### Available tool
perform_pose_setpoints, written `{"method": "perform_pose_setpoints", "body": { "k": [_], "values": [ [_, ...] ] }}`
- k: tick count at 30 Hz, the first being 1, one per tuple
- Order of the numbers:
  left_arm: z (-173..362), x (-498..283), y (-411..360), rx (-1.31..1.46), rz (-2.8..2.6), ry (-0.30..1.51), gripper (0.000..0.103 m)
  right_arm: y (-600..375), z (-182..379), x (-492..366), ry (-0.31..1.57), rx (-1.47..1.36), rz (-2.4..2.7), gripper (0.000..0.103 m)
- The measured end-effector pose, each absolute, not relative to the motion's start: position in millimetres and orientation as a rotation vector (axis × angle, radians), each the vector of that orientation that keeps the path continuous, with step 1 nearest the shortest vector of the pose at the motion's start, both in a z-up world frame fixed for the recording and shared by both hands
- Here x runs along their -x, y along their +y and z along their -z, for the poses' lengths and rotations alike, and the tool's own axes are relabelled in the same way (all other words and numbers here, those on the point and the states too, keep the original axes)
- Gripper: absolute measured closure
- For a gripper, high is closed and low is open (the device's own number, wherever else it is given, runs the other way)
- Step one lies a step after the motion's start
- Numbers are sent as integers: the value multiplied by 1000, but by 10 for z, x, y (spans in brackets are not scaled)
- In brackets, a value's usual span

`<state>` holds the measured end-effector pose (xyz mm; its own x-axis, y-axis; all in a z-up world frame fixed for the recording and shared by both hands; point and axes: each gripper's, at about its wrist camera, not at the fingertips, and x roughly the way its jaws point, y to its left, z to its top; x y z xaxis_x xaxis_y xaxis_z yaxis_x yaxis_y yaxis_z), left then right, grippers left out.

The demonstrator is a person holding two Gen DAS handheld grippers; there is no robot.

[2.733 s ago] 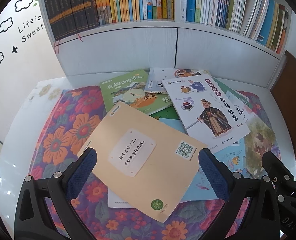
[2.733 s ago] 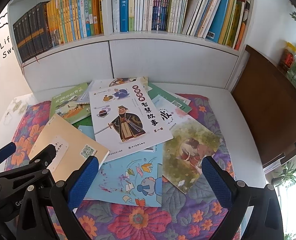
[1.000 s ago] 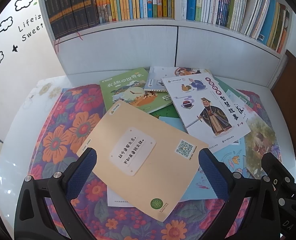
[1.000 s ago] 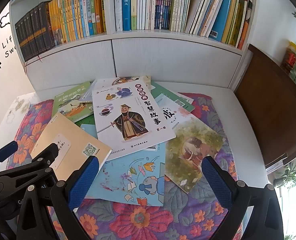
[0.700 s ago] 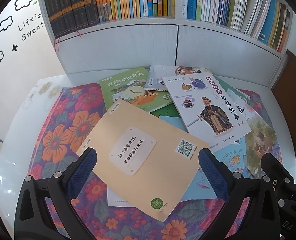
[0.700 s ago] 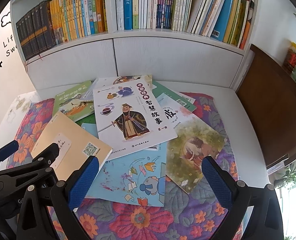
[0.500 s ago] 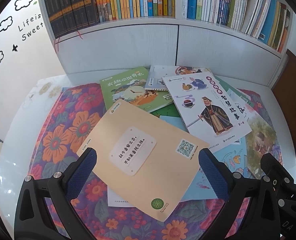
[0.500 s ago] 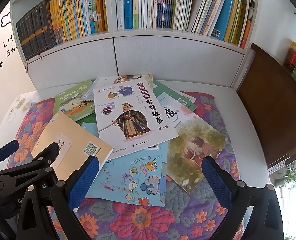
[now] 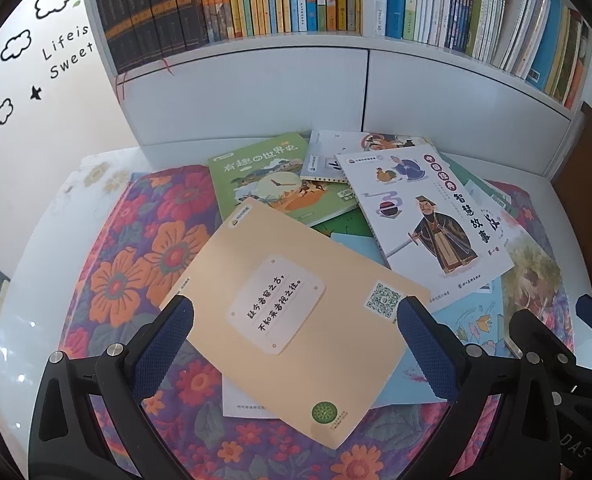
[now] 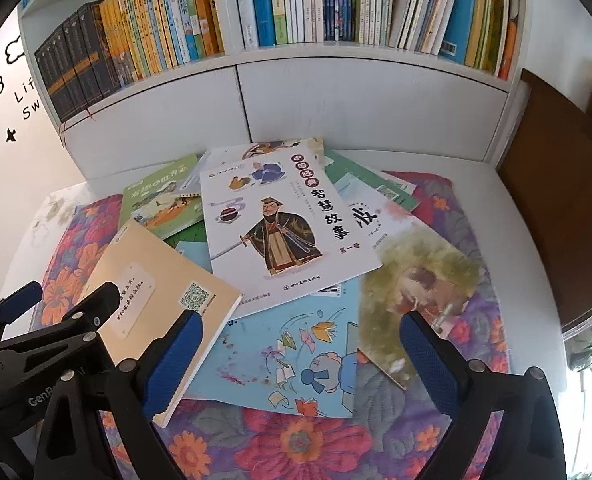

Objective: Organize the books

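Right tool (image 10: 296, 344) nearer seven books (image 10: 284, 224)

White worktop (image 9: 52, 248) is covered mid-area by a floral cloth (image 9: 136, 248); bare margins are left along the left, right and rear edges. Books are scattered overlapping on the cloth: tan book (image 9: 296, 304) toward the front-left, green book (image 9: 272, 180) toward the rear, white illustrated book (image 10: 280, 220) on top mid-pile, light-blue book (image 10: 296, 360) at front.
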<state>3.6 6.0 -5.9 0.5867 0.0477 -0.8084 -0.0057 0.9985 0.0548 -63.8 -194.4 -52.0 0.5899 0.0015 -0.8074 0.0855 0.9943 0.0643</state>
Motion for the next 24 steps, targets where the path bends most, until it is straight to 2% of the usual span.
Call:
{"method": "perform_pose_setpoints", "body": {
  "k": [3, 9, 11, 13, 17, 24],
  "values": [
    [55, -65, 127, -16, 6, 946, 1, -1960, 567, 603, 932, -139, -3, 5],
    [-113, -10, 548, 173, -3, 875, 1, -2049, 959, 332, 936, -265, -112, 19],
    [-151, 0, 672, 197, -18, 863, 1, -2135, 1255, 174, 966, -403, -178, 33],
    [-144, 14, 806, 193, -84, 852, 1, -2185, 1481, 85, 993, -542, -235, 41],
    [79, 78, 1021, 178, -163, 889, 1, -2094, 1504, 90, 978, -570, -303, 41],
    [889, 56, 1415, 255, -178, 1087, 2, -1999, 1550, 111, 1079, -631, -354, 46]
  ]
}}
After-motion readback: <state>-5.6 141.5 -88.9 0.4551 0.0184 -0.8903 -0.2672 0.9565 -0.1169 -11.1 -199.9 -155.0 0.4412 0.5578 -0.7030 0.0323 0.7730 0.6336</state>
